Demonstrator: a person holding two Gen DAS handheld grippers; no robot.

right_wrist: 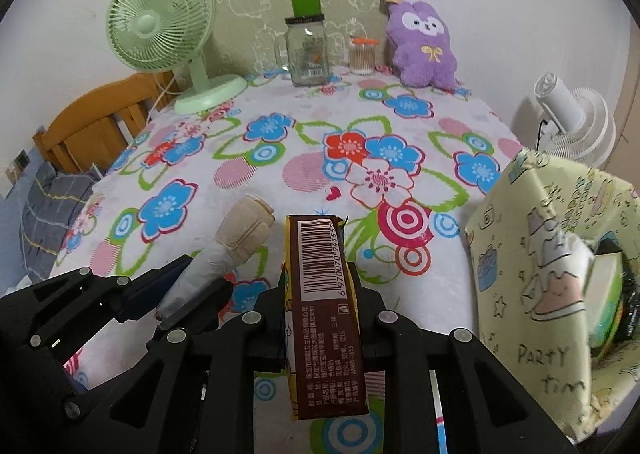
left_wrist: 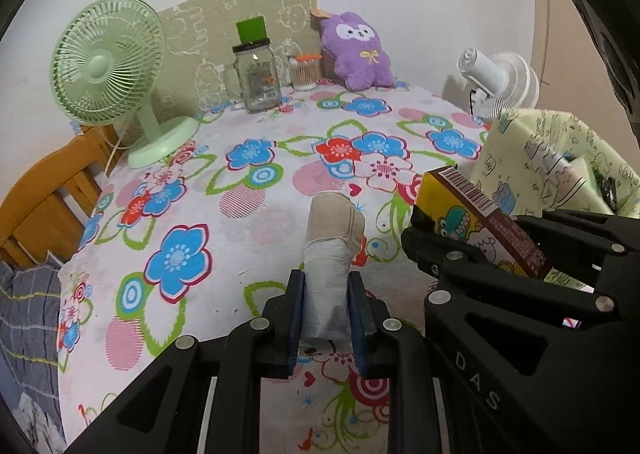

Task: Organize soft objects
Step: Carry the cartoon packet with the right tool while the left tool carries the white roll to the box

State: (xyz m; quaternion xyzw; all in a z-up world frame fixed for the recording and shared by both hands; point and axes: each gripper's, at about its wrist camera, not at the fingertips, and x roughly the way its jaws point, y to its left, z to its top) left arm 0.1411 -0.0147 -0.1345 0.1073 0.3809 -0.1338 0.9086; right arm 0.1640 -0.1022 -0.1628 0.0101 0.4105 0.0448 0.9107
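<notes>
My left gripper [left_wrist: 326,286] is shut on a rolled grey and beige cloth bundle [left_wrist: 332,250] held just above the flowered tablecloth [left_wrist: 248,214]. The bundle also shows in the right wrist view [right_wrist: 228,250]. My right gripper [right_wrist: 320,286] is shut on a soft yellow and brown tissue pack [right_wrist: 324,310] with a barcode, to the right of the bundle; the pack also shows in the left wrist view [left_wrist: 476,222]. A pale green printed fabric bag [right_wrist: 548,274] stands open at the right, with items inside. A purple plush toy [right_wrist: 424,46] sits at the table's far edge.
A green desk fan [right_wrist: 168,34] stands at the back left, a glass mug jar [right_wrist: 306,54] and a cotton swab jar [right_wrist: 362,56] at the back. A white fan [right_wrist: 572,122] is off the table at right. A wooden chair [right_wrist: 96,122] stands at left.
</notes>
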